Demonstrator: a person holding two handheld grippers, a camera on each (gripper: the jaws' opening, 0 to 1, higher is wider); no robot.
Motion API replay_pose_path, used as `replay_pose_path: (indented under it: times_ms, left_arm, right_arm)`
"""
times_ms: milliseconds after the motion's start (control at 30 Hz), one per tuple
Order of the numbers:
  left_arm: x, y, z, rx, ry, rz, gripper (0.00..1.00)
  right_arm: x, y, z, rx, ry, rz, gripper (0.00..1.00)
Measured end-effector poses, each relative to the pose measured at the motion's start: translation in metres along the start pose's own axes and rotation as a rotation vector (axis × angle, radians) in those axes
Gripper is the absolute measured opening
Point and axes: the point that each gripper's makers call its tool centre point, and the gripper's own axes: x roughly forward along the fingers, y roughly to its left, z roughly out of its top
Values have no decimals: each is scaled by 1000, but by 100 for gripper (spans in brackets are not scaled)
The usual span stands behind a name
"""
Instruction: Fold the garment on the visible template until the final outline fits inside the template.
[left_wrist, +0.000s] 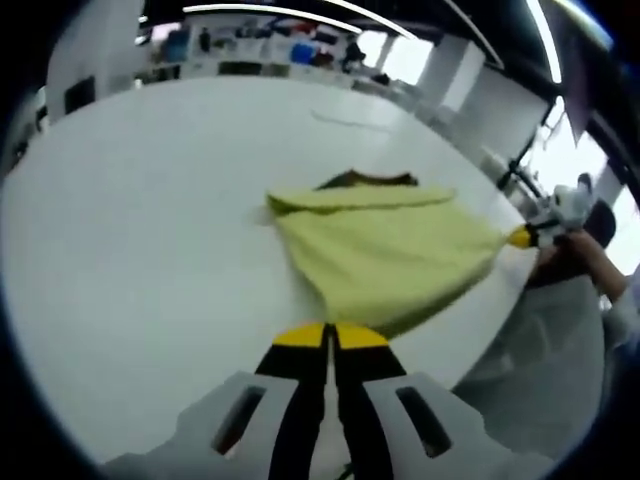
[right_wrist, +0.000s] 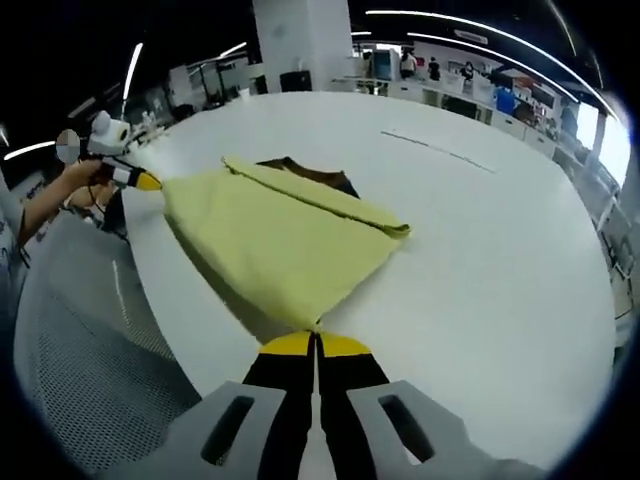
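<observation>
Tools (left_wrist: 330, 335) (right_wrist: 315, 343) (jaws pinched) at opposite corners of lifted yellow garment (left_wrist: 385, 255).

The yellow garment (left_wrist: 385, 255) covers nearly all of a dark template (left_wrist: 365, 180); a thin dark strip peeks past its far edge, so the outline cannot be judged. Each gripper's pinched corner is hidden between closed jaws. Shelves and people (right_wrist: 420, 66) along the far wall are too small and blurred to identify.
</observation>
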Motion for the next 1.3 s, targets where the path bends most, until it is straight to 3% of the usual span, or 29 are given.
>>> replay_pose_path:
  times_ms: [367,600,667,700,900,1300]
  left_arm:
    - [7,1,-32,-1,77,11,0]
    - [11,6,-38,-16,99,18,0]
    - [13,6,-41,-10,115,27,0]
    - [13,6,-43,-3,120,28,0]
    - [13,7,-42,-10,115,24,0]
    - [10,6,-39,6,112,3,0]
  right_arm:
    - [11,14,-38,-26,97,62,1]
    - [18,13,-48,-20,131,65,1]
    - [16,4,-62,-76,213,31,1]
    - [16,7,-60,-65,181,47,1]
    - [13,-7,-64,-8,163,22,1]
    - [18,4,-45,-28,134,39,1]
